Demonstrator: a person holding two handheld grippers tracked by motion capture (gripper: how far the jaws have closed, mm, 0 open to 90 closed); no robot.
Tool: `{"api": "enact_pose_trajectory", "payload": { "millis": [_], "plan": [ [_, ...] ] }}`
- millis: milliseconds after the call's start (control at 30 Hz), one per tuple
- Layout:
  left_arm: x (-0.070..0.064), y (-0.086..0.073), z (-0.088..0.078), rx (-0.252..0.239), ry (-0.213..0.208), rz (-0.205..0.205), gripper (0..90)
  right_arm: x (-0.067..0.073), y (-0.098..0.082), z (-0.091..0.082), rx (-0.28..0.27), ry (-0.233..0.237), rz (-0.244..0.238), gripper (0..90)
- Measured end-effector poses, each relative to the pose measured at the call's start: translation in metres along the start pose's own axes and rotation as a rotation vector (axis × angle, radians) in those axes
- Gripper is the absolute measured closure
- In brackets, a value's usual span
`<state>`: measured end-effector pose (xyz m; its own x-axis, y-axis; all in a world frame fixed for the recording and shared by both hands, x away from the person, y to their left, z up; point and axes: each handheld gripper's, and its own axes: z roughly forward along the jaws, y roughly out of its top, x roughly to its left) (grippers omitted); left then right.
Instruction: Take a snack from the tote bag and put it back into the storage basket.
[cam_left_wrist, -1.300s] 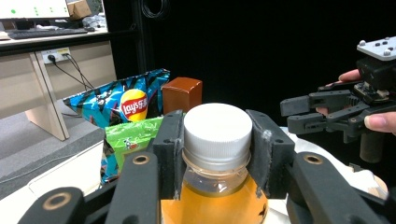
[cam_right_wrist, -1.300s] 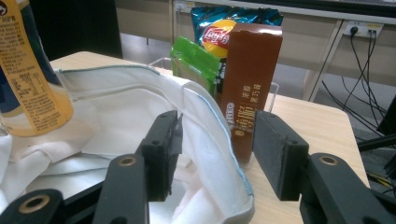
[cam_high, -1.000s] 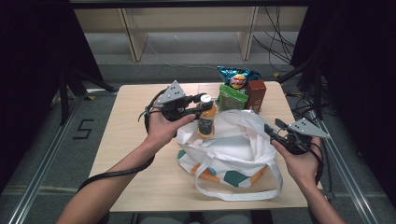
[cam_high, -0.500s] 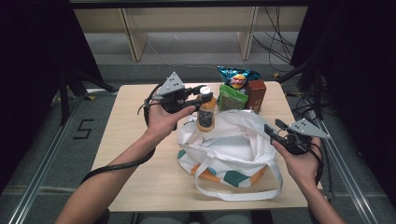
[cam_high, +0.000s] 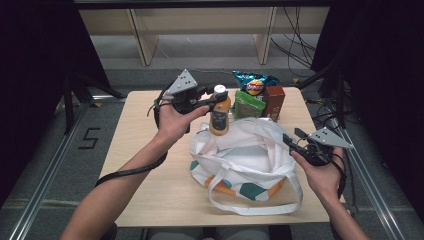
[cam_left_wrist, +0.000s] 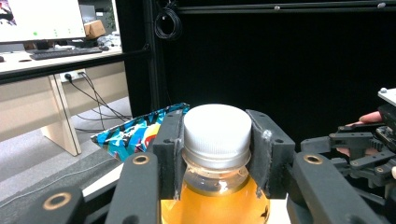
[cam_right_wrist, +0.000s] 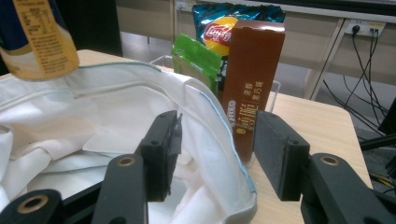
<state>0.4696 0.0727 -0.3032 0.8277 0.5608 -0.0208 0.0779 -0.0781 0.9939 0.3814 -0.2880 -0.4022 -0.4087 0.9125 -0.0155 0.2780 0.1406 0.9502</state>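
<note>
The left hand-held gripper (cam_high: 216, 100) is pinching the orange juice bottle (cam_high: 220, 116) by its white cap (cam_left_wrist: 215, 135), hanging it above the white tote bag (cam_high: 247, 160). The right hand-held gripper (cam_high: 295, 142) is sitting spread, straddling the bag's rim without pressing on it, on the bench (cam_high: 145, 165).

The clear plastic bottle of orange juice (cam_left_wrist: 215, 205) looks smooth and glossy, its white screw cap (cam_left_wrist: 215, 135) finely ribbed and matt. The left tool (cam_left_wrist: 215, 154) clamping it is matt black plastic with brass-coloured pins. The white cloth tote bag (cam_high: 250, 160) is soft, creased and dull. The blue foil crisp packet (cam_right_wrist: 224, 21) shines; the brown cardboard box (cam_right_wrist: 250, 84) has a slight sheen. The pale wood-look surface (cam_high: 145, 165) is smooth and matt.
</note>
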Motion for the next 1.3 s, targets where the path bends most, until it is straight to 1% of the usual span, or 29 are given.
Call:
{"api": "enact_pose_trajectory", "payload": {
  "millis": [100,133,167,200,233,267,433,533,667,700,733,767,800,867,967,1000,1100,1300],
  "plan": [
    [0.002,0.002,0.001,-0.002,0.006,0.002,58.7,0.0,0.0,0.0,0.008,0.008,-0.005,51.3],
    [0.003,0.003,0.002,-0.003,0.007,0.003,58.7,0.0,0.0,0.0,-0.001,0.001,-0.001,51.3],
    [0.004,0.004,0.003,-0.004,0.007,0.006,58.7,-0.002,0.0,0.0,-0.006,0.001,-0.022,51.2],
    [0.004,0.004,0.003,-0.004,0.007,0.006,58.7,-0.002,0.0,0.0,-0.006,0.001,-0.022,51.2],
    [0.005,0.005,0.004,-0.007,0.01,0.004,58.7,-0.002,0.0,0.001,-0.01,0.002,-0.017,51.2],
    [0.005,0.005,0.004,-0.007,0.01,0.004,58.7,-0.002,0.0,0.0,0.004,0.012,-0.016,51.3],
    [0.011,0.01,0.007,-0.008,0.019,0.013,58.7,-0.002,0.0,0.0,-0.003,0.006,-0.02,51.3],
    [0.012,0.01,0.008,-0.01,0.021,0.011,58.7,-0.002,0.0,0.0,-0.003,0.006,-0.019,51.3],
    [0.016,0.01,0.01,-0.009,0.026,0.01,58.7,-0.002,0.0,0.0,0.002,0.014,-0.017,51.2],
    [0.018,0.01,0.011,-0.007,0.029,0.008,58.7,0.0,-0.001,-0.001,0.006,0.007,0.004,51.2],
    [0.018,0.01,0.011,-0.007,0.029,0.008,58.7,0.0,-0.001,-0.001,0.006,0.007,0.004,51.2],
    [0.019,0.009,0.012,-0.007,0.029,0.01,58.7,-0.002,0.0,0.001,-0.006,0.007,-0.021,51.3],
    [0.02,0.009,0.013,-0.006,0.032,0.007,58.7,-0.002,0.0,0.0,0.002,0.011,-0.021,51.2],
    [0.022,0.008,0.014,-0.003,0.032,0.009,58.7,-0.002,0.0,0.0,0.0,0.012,-0.024,51.2],
    [0.024,0.008,0.016,-0.003,0.033,0.009,58.7,-0.002,0.0,0.001,-0.007,0.008,-0.021,51.2],
    [0.025,0.008,0.017,-0.003,0.033,0.011,58.7,0.001,-0.001,0.0,-0.003,0.004,-0.001,51.3],
    [0.027,0.009,0.019,0.004,0.033,0.016,58.7,0.001,-0.001,0.0,0.007,0.008,0.001,51.2],
    [0.032,0.01,0.024,0.004,0.036,0.019,58.7,0.001,-0.001,0.0,0.006,0.01,0.002,51.2]
  ]
}}
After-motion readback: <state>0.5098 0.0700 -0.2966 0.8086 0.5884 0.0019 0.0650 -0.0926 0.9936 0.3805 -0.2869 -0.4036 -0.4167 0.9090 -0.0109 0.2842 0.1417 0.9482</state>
